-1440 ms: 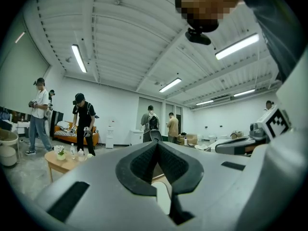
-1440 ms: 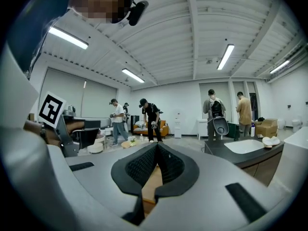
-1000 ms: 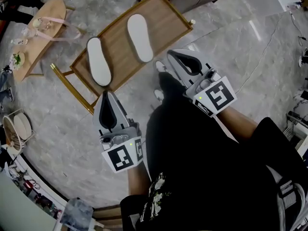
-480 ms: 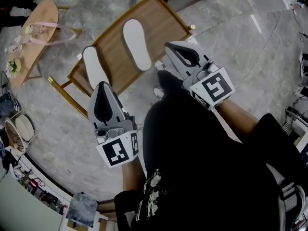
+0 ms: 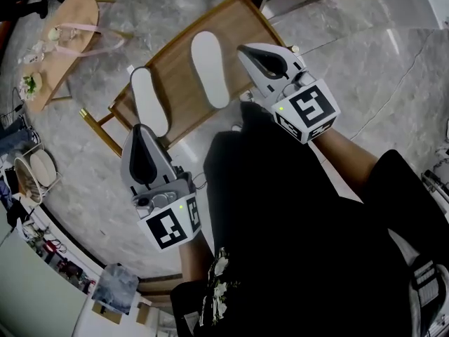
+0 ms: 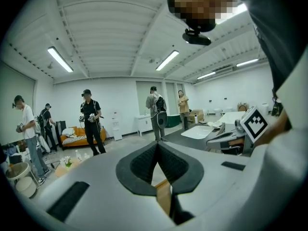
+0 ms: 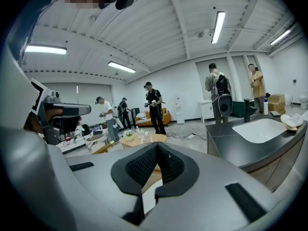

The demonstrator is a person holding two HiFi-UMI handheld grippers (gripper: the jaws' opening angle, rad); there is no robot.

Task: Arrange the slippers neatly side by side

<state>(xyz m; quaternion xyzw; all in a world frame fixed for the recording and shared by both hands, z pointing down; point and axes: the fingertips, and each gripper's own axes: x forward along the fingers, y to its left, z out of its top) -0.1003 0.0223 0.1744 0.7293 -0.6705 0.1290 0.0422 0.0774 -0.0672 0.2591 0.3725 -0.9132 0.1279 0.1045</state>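
Two white slippers lie on a low wooden table [image 5: 179,90] with gold legs in the upper middle of the head view, both long and pale, running roughly parallel but staggered and clearly apart, with bare wood between them. The lower slipper [image 5: 149,100] sits near the table's left edge, and the upper slipper [image 5: 210,69] lies further toward the upper right. The left claw [image 5: 142,130] is in the lower left of the frame, its tip close by the lower slipper's near end; whether it touches cannot be made out from above. Its own view shows the left claw [image 6: 158,145] clenched, the dark ribbed pads [image 6: 143,163] meeting with nothing between them. The right claw [image 5: 247,49] is at the upper right, its tip over the table's right edge, beside the upper slipper and not on it. In its own view the right claw [image 7: 157,146] is likewise clenched and empty. A round side table [image 5: 70,30] with pink straps and small flowers stands in the upper left corner, on the grey marbled floor [image 5: 91,181].
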